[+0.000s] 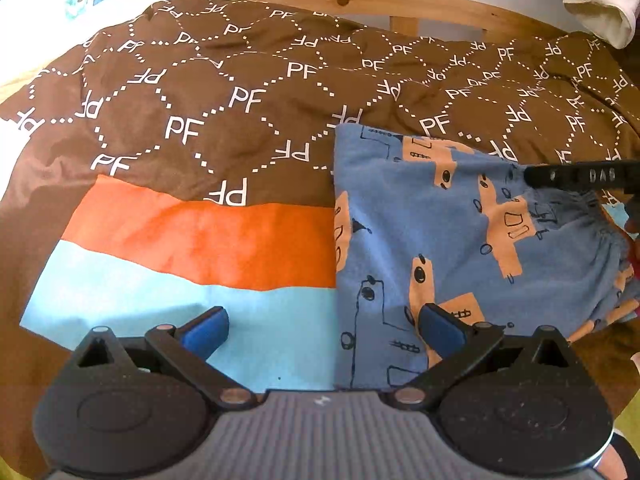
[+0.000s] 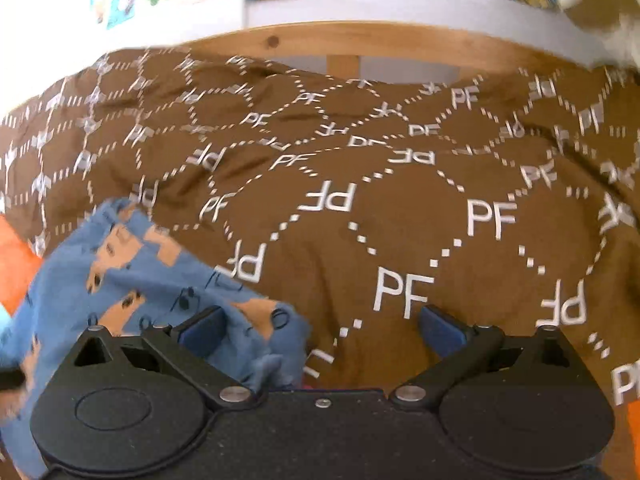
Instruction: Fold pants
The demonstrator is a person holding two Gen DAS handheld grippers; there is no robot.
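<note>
Blue pants (image 1: 432, 224) with tan and black prints lie folded on the bed cover, at the right of the left wrist view. My left gripper (image 1: 324, 326) is open and empty, its right blue pad over the pants' near left edge. My right gripper (image 2: 322, 326) is open and empty over the brown cover, with the pants (image 2: 120, 280) bunched at its left finger. A black finger of the right gripper (image 1: 580, 176) reaches in from the right, above the pants' gathered waistband.
A brown cover (image 1: 240, 120) printed with white "PF" letters spreads over the bed, with an orange stripe (image 1: 200, 236) and a light blue stripe (image 1: 160, 304). A wooden bed frame (image 1: 400, 4) and a white wall with posters stand behind.
</note>
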